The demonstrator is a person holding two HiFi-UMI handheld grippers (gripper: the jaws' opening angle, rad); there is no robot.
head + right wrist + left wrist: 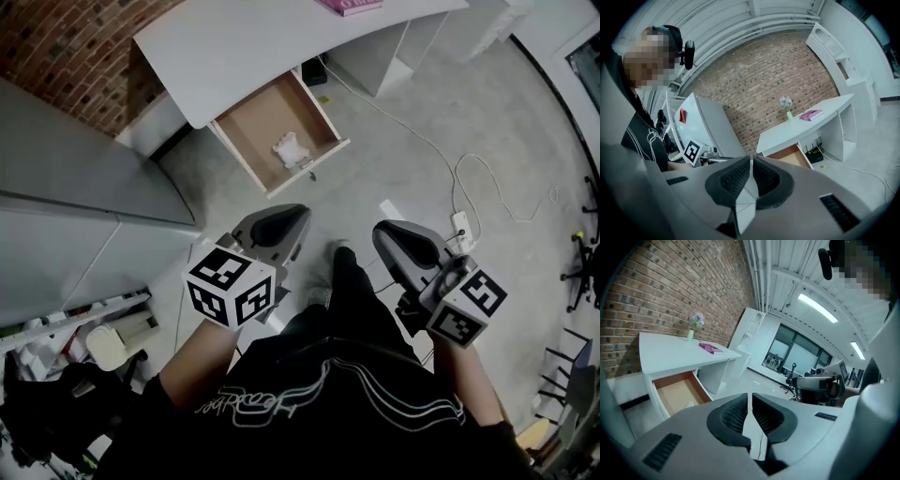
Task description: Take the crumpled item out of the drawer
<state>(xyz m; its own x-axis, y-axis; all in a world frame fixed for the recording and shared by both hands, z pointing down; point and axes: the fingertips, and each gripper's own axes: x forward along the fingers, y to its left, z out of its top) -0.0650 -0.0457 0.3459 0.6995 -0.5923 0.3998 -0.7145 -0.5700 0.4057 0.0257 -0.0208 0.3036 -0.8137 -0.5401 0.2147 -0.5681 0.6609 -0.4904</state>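
Nearest the person, the left gripper (274, 228) and the right gripper (405, 246) hang side by side above the grey floor (375, 178), each a smooth grey shell carrying a cube of black-and-white markers. The left gripper's ribbed black pads (733, 413) are pressed together with nothing between them, and the right gripper's jaws are likewise closed and empty. Farther off, a shallow wooden drawer (246, 127) with a white front stands pulled out from under a white curved desk (253, 37). The crumpled item (291, 150), white and wrinkled, lies on the drawer's brown bottom toward its front, well apart from both grippers. A thin white cable (401, 122) snakes over the floor, a pink book (349, 6) lies on the desk, and a red brick wall (66, 47) rises behind.
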